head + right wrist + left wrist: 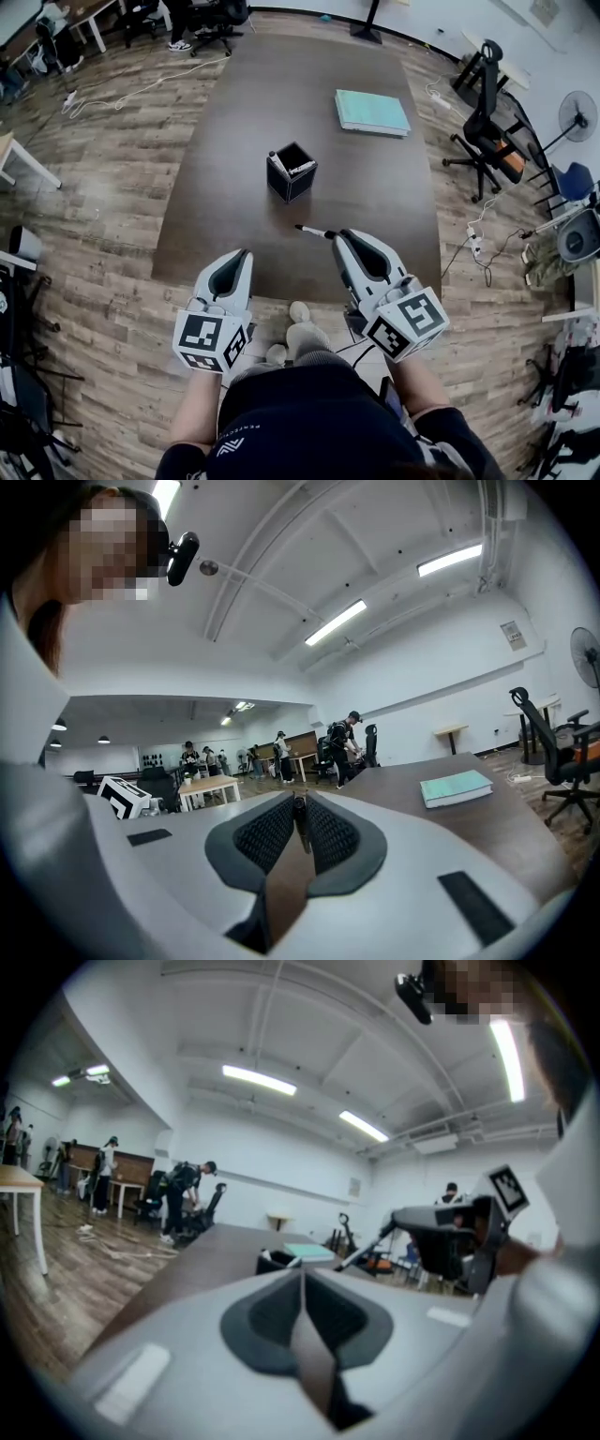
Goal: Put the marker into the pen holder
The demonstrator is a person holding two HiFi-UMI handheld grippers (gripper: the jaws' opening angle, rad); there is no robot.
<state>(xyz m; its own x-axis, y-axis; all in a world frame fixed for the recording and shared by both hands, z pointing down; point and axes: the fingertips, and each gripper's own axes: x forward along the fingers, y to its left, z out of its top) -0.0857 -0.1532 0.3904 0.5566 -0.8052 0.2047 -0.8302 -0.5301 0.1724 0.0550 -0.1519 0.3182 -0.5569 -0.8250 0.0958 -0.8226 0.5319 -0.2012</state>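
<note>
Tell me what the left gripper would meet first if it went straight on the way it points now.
Probably the pen holder: the left gripper, jaws shut and empty, points up the table toward it. Depth is unclear, so it could slip past its left side.

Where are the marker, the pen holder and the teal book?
marker (316,231), head view, middle of its barrel.
pen holder (303,184), head view, its front wall.
teal book (372,112), head view, centre of its cover.

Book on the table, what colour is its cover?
The book is pale teal-green, shown best in the head view.
</note>
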